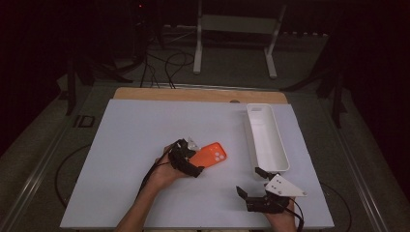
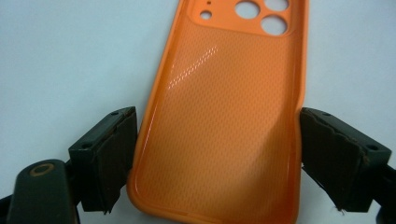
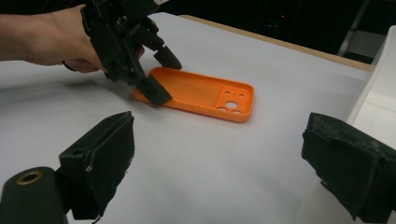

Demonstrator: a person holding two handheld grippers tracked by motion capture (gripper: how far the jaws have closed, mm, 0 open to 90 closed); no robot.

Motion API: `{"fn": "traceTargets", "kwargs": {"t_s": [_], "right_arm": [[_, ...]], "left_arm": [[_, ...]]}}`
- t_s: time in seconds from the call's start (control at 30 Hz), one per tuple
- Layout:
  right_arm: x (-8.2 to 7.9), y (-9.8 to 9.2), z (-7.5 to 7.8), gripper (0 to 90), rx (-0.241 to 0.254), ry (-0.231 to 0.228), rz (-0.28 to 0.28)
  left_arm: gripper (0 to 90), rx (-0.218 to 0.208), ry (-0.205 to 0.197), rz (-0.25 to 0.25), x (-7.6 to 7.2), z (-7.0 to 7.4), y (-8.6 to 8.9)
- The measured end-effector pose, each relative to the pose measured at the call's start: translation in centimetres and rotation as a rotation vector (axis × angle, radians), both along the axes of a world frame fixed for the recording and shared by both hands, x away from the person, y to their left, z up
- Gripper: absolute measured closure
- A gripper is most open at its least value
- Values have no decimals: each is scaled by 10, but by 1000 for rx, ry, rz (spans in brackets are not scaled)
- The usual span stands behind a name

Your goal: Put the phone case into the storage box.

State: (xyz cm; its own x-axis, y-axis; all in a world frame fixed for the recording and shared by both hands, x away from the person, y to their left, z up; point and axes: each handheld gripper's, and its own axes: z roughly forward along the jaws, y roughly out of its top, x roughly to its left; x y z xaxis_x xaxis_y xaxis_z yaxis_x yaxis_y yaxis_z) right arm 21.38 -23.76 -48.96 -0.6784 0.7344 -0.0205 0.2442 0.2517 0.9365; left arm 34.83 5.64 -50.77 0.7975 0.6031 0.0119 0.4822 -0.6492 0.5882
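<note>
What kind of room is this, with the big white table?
Probably a lab or workshop for recording hand tasks. A white table stands in a dark room, cables trail over the floor behind it, and a person works an orange phone case with handheld grippers.

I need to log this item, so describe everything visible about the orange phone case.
The orange phone case is a glossy, rubbery-looking shell lying flat on the white table, open side up. Its inner floor has a fine dotted texture, with a raised rim all round and round camera cut-outs at the far end. It lies left of the white bin, apart from it. The left gripper straddles its near end, one jaw at each long edge, right at the rim; whether they press cannot be told.
</note>
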Motion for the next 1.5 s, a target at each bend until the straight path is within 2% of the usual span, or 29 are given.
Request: {"fn": "traceTargets", "kwargs": {"t_s": [0.17,0.33,0.57,0.63,0.77,1.27,1.5], "right_arm": [[0,0,0,95,0,0,0],[0,0,0,94,-2,1,2],[0,0,0,95,-1,0,1],[0,0,0,95,-2,0,2],[0,1,0,95,-3,0,3],[0,0,0,95,0,1,0],[0,0,0,95,0,2,0]], "left_arm": [[160,-29,-12,14,-1,6,4],[163,-36,-26,22,-2,10,6],[164,-40,-23,22,-2,11,7],[163,-42,-8,17,-2,11,7],[163,-16,6,11,-1,7,6],[161,29,47,1,2,-2,3],[153,46,47,-3,2,-4,1]]}}
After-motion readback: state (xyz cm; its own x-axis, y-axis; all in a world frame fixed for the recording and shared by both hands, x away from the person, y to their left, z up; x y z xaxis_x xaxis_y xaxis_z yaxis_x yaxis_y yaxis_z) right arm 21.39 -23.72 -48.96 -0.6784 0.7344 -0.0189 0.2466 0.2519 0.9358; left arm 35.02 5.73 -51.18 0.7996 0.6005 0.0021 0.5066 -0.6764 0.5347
